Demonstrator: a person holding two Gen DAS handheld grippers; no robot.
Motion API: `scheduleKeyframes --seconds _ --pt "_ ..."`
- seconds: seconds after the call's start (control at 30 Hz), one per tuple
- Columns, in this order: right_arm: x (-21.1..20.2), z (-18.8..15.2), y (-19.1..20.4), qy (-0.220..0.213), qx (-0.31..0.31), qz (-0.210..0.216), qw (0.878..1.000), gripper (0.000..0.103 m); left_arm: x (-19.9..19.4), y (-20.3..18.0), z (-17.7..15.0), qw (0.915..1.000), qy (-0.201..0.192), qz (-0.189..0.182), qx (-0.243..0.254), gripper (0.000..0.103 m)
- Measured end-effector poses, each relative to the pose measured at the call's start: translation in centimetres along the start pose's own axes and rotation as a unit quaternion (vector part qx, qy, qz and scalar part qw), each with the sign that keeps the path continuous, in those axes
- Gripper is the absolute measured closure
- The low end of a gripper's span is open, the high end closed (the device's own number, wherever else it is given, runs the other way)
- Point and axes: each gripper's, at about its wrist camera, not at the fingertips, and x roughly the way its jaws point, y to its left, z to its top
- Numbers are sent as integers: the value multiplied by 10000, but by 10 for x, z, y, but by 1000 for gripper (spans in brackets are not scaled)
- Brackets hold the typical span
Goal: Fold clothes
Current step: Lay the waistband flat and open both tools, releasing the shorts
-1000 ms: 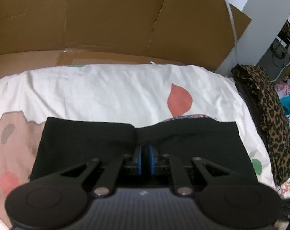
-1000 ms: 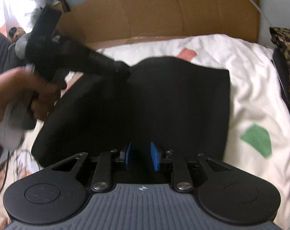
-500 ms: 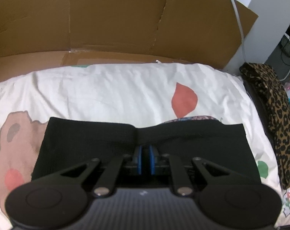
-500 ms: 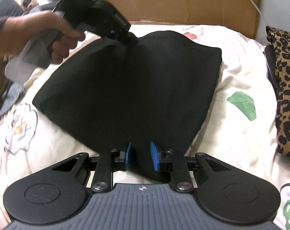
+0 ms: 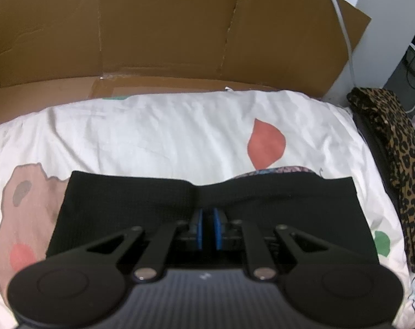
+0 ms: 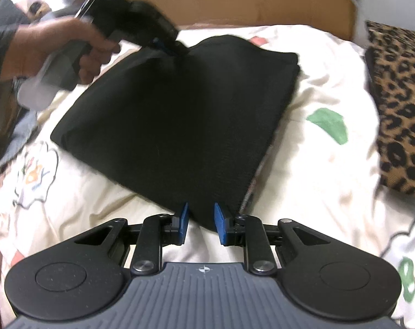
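Note:
A black garment (image 5: 125, 200) lies folded into a rectangle on the white printed bedsheet (image 5: 166, 137). My left gripper (image 5: 206, 213) is shut on the middle of its far edge, and the fabric puckers at the blue pads. The right wrist view shows the same garment (image 6: 180, 115), with the left gripper (image 6: 169, 45) pinching its far edge, held by a person's hand (image 6: 56, 46). My right gripper (image 6: 202, 216) is open at the garment's near corner. The corner's tip lies between the fingers, and the pads are not pressing on it.
A patterned cloth (image 5: 278, 170) peeks out from under the garment's far edge. A leopard-print fabric (image 6: 399, 104) lies along the right side of the bed. A brown cardboard sheet (image 5: 166, 27) stands behind the bed. Bare sheet surrounds the garment.
My right gripper has drawn back from over the garment to its near corner. The left gripper has kept its pinch on the far edge and hardly moved.

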Motion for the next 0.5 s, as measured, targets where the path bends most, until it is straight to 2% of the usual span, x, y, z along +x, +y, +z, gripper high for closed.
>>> scheduleKeyframes --seconds 0.27,0.43,0.5 --pt "-13 -1 -8 -80 231 -139 9996 75 -3 3 -2 9999 -61 -53 -140 91" --pt "2 -4 -13 158 303 -381 9987 75 -28 12 -2 9984 -194 -218 -480 88" --pt "-3 -5 -13 79 370 -456 9982 75 -42 19 -5 9983 -251 -212 -491 86"
